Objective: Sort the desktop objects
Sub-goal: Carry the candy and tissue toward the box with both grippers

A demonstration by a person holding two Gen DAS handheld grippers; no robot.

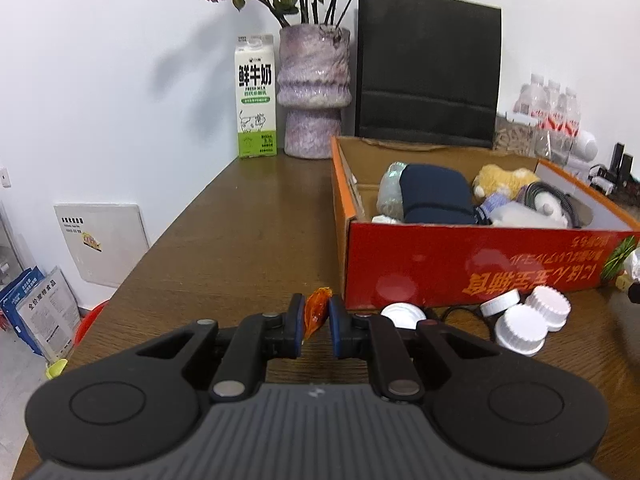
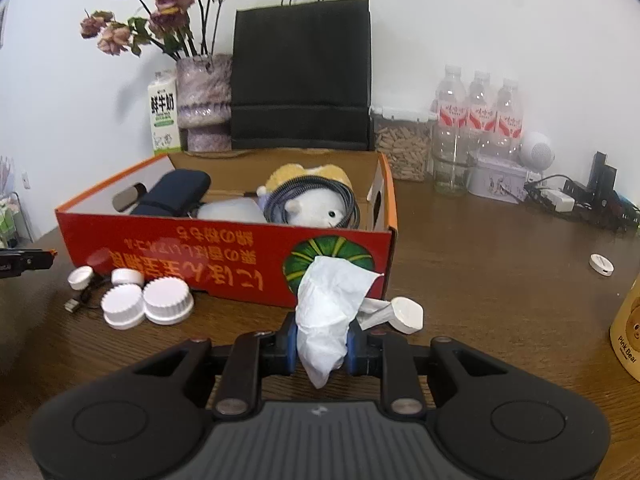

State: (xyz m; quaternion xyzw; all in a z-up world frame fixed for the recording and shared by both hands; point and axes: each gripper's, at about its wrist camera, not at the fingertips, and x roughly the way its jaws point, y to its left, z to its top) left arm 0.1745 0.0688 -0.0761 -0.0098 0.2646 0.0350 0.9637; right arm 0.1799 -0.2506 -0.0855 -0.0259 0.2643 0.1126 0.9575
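Left gripper point(image 1: 316, 322) is clamped on a small orange crinkled plastic wrapper point(image 1: 316, 310), lower centre of the left wrist view, just above the brown wooden tabletop point(image 1: 240, 240). Right gripper point(image 2: 321, 346) is pinched on a crumpled white paper tissue point(image 2: 328, 312), lower centre of the right wrist view, in front of the red-and-orange cardboard box point(image 2: 224, 264) (pumpkin print partly covered). A white plastic spoon-like piece point(image 2: 402, 314) lies just right of the tissue. White ribbed screw caps point(image 2: 146, 304) cluster lower left by the box front. Box holds a dark blue pouch point(image 2: 176, 196), a white plush toy point(image 2: 316, 210) and a coiled grey cable point(image 2: 288, 196). A black paper bag point(image 2: 300, 76) stands behind.
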